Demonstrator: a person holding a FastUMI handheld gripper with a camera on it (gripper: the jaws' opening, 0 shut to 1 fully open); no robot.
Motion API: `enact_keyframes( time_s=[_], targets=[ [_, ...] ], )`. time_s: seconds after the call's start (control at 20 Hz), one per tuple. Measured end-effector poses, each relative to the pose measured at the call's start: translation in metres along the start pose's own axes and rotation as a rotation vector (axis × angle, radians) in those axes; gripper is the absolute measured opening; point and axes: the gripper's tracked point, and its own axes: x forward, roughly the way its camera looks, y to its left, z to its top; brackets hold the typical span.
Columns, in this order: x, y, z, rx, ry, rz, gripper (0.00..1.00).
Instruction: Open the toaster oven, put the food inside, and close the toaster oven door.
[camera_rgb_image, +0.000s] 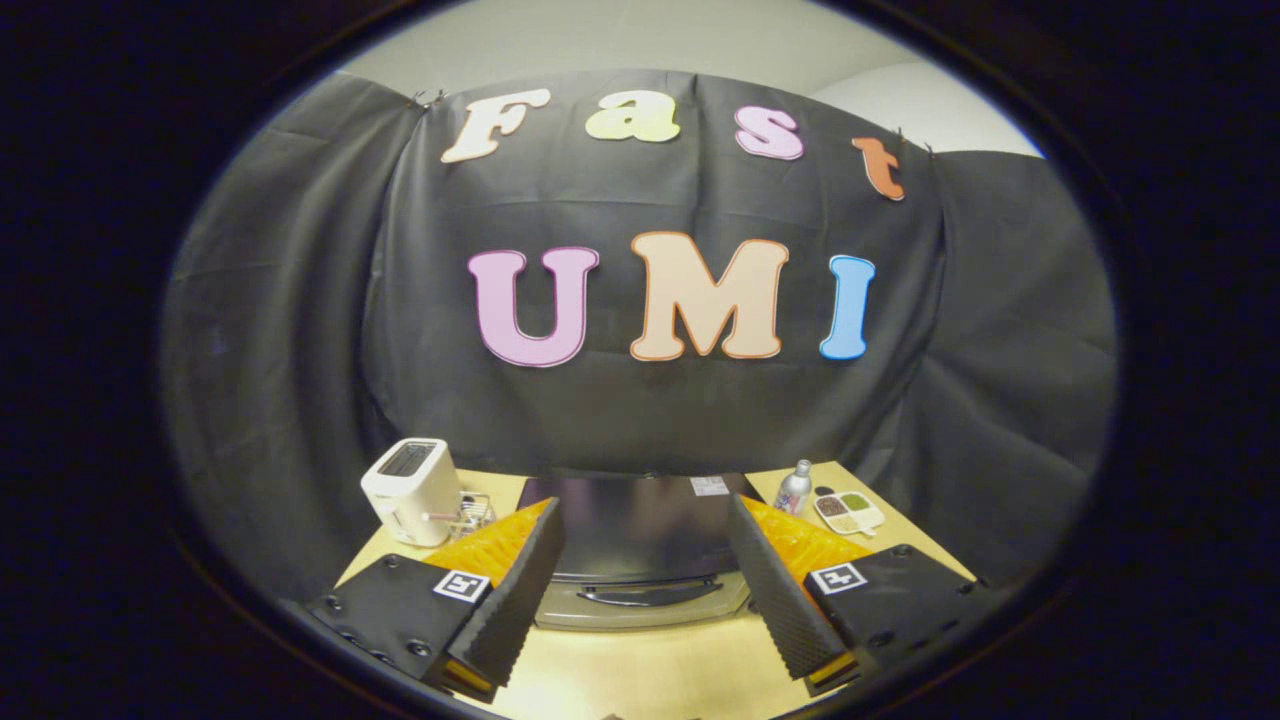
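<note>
The toaster oven (640, 535) sits on the wooden table (640, 670), seen from above, with its dark top facing me and its door shut. The door's handle (650, 594) runs along the silver front edge nearest me. My gripper (645, 610) hangs open above and just in front of the oven, with nothing between its fingers. The left finger (515, 600) and the right finger (785, 600) frame the oven's front. A small divided dish of food (848, 511) lies to the right of the oven, beyond the right finger.
A white pop-up toaster (412, 490) stands left of the oven, with a small wire rack (474, 512) beside it. A metal bottle (793, 487) stands between the oven and the food dish. Black cloth hangs close behind the table.
</note>
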Motion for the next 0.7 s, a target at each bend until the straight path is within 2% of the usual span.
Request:
enact_keyframes(
  time_s=[0.55, 0.7],
  targets=[
    [0.084, 0.015, -0.076, -0.08, 0.026, -0.009, 1.0],
    [0.099, 0.022, -0.086, -0.061, 0.009, 0.008, 1.0]
  ],
)
